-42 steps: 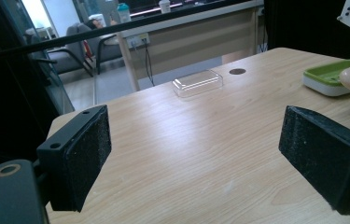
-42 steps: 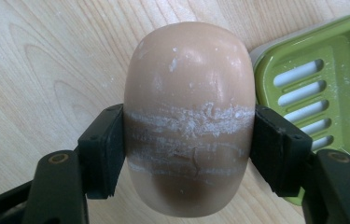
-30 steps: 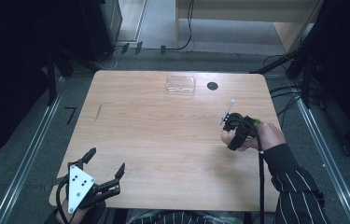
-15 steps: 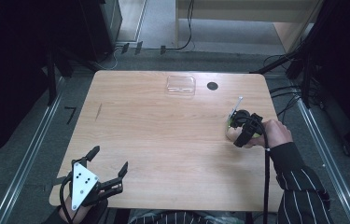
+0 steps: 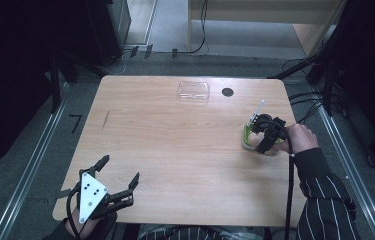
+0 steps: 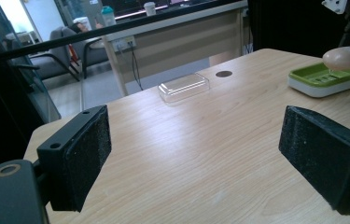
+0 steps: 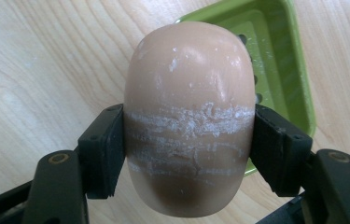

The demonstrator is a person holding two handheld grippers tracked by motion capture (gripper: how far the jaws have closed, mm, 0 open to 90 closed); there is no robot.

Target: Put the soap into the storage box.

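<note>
A beige oval soap bar [image 7: 189, 116], streaked with white scuffs, is clamped by its sides in my right gripper [image 7: 189, 149]. It hangs just above the near edge of a green soap dish [image 7: 275, 60] with a white base. In the high view the right gripper [image 5: 267, 132] is at the table's right side, over the soap dish [image 5: 246, 136]. My left gripper [image 5: 120, 169] rests at the front left corner, open, with nothing between its padded jaws. In the left gripper view the left gripper [image 6: 191, 158] faces across the table, with the soap dish [image 6: 324, 79] and the soap bar [image 6: 345, 57] far off.
A clear plastic lid [image 5: 194, 91] lies at the table's far edge, beside a round black hole [image 5: 227, 92] in the wood. The wooden table [image 5: 175, 145] is bare in its middle. Cables and dark equipment stand around the far and right sides.
My right gripper has shifted slightly right and farther back with the soap, so the green dish now shows beside it. The left gripper has barely moved.
</note>
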